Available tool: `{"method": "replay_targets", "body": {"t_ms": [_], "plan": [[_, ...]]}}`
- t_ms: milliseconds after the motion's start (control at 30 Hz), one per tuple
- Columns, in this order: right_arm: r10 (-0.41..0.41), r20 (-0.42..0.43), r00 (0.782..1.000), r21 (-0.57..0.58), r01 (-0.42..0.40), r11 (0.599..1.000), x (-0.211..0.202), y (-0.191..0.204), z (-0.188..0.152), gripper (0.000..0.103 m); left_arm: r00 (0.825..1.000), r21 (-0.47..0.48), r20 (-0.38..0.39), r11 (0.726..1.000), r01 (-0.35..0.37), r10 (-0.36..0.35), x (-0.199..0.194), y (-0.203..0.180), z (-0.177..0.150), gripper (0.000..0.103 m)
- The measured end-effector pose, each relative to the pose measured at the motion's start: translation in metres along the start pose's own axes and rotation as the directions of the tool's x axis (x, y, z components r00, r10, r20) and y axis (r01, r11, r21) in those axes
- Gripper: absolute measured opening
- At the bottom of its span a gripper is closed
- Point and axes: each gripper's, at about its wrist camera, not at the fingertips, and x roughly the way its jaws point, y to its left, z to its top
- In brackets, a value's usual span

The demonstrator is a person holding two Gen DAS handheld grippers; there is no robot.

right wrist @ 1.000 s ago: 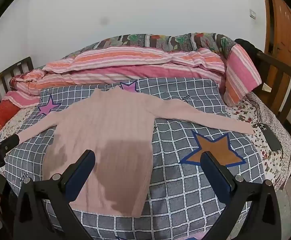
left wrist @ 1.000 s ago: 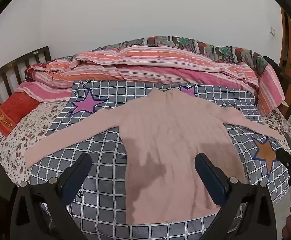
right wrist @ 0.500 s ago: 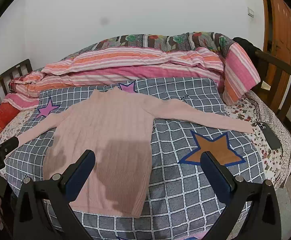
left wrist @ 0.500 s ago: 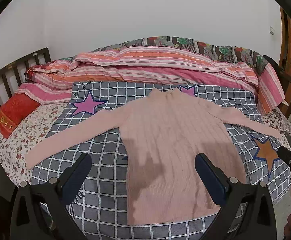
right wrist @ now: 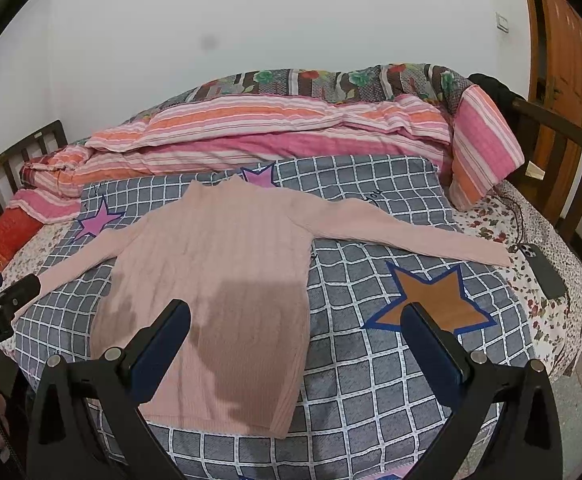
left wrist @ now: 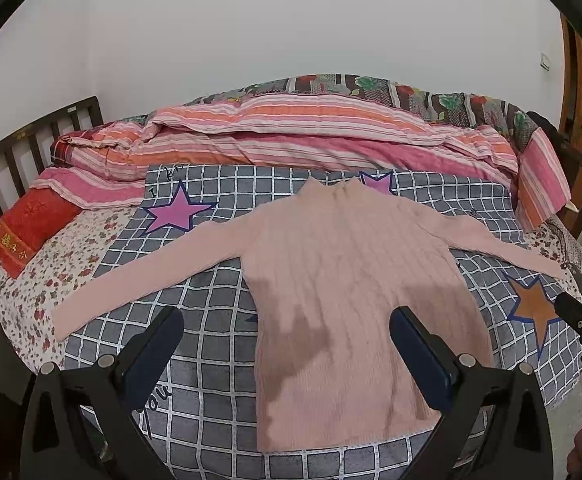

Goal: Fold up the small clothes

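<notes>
A pink ribbed long-sleeved sweater (left wrist: 347, 280) lies flat on the grey checked blanket (left wrist: 211, 344), collar away from me, both sleeves spread out sideways. It also shows in the right wrist view (right wrist: 227, 264). My left gripper (left wrist: 287, 340) is open and empty, held above the sweater's lower left part near the hem. My right gripper (right wrist: 295, 336) is open and empty, above the sweater's lower right edge and the blanket (right wrist: 371, 360). Neither touches the cloth.
A rolled striped pink quilt (left wrist: 291, 136) lies along the back of the bed. A red pillow (left wrist: 27, 228) sits at the left. A dark phone (right wrist: 543, 268) lies at the right on the floral sheet. Wooden bed rails (right wrist: 571, 152) stand at both sides.
Both grippers have drawn back and lifted slightly from the bed; the sweater has not moved and both stay open.
</notes>
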Motion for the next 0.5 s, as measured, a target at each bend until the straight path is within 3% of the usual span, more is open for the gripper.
{"method": "replay_targets", "body": {"t_ms": [500], "plan": [[0.004,0.003,1.0,0.006,-0.004,1.0,-0.001,-0.0008,-0.001,0.103,1.0,-0.005,-0.004,1.0,0.0,0.0,0.0008,-0.0008,0.0013,0.103]]}}
